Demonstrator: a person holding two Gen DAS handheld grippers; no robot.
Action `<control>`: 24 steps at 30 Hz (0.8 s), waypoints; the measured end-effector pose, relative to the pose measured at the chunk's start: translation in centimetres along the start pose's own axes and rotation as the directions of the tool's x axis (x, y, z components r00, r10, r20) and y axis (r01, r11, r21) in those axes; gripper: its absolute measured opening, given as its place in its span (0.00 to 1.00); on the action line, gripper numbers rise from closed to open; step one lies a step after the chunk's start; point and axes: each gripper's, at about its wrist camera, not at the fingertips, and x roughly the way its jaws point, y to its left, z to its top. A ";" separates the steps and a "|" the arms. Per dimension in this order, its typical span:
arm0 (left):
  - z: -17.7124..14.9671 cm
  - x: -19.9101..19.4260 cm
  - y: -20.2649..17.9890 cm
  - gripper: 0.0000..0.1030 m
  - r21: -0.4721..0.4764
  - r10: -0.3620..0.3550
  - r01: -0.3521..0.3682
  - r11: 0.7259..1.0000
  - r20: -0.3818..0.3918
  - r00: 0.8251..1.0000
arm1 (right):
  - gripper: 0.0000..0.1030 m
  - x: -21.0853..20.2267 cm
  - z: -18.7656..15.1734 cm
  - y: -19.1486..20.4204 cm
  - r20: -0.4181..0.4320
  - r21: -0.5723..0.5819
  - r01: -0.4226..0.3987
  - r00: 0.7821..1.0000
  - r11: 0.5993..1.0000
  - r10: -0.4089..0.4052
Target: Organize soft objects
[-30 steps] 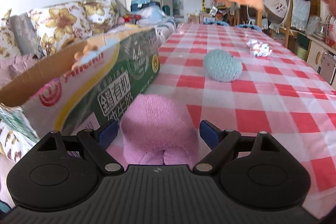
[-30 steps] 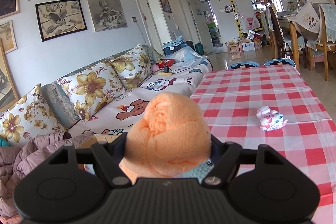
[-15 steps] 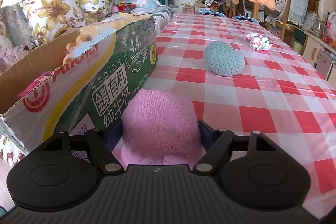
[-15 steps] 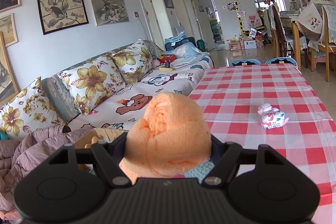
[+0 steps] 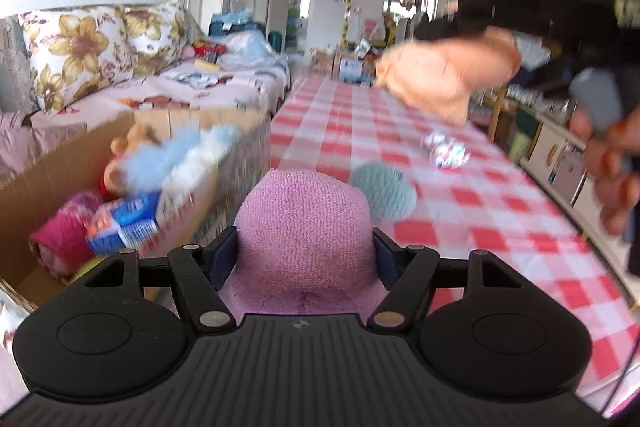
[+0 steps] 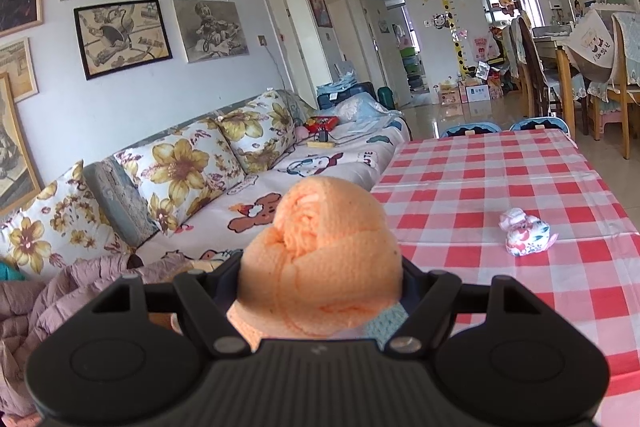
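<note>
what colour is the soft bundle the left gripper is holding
Pink-lilac, a fuzzy knit bundle; it shows best in the left wrist view.

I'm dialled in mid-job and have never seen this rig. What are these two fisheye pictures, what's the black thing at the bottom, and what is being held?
There is no robot arm: a person carries a handheld two-finger tool in each hand, each with a camera looking along its fingers.

In the left wrist view, the left tool has just been closing on a pink knitted bundle. The cardboard box beside it holds soft items. A teal bundle and a floral bundle lie on the checked tablecloth.

In the right wrist view, the right tool grips an orange bundle.
</note>
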 end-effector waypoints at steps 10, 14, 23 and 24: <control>3.6 -2.6 4.1 0.83 -0.092 0.041 -0.032 0.995 0.094 0.995 | 0.72 1.8 0.2 3.0 0.004 0.004 -0.053 0.999 0.999 0.053; 4.1 -2.7 6.4 0.83 -0.139 0.094 -0.079 0.987 0.105 0.990 | 0.72 3.3 -0.1 5.4 -0.018 -0.028 -0.088 0.996 0.996 0.088; 4.0 -0.8 10.5 0.83 -0.220 0.202 -0.188 0.957 0.047 0.978 | 0.73 7.0 -1.3 10.2 -0.085 -0.089 -0.169 0.983 0.982 0.162; 3.9 -0.6 10.7 0.83 -0.224 0.209 -0.196 0.955 0.038 0.977 | 0.73 7.4 -1.5 10.5 -0.092 -0.091 -0.174 0.982 0.981 0.166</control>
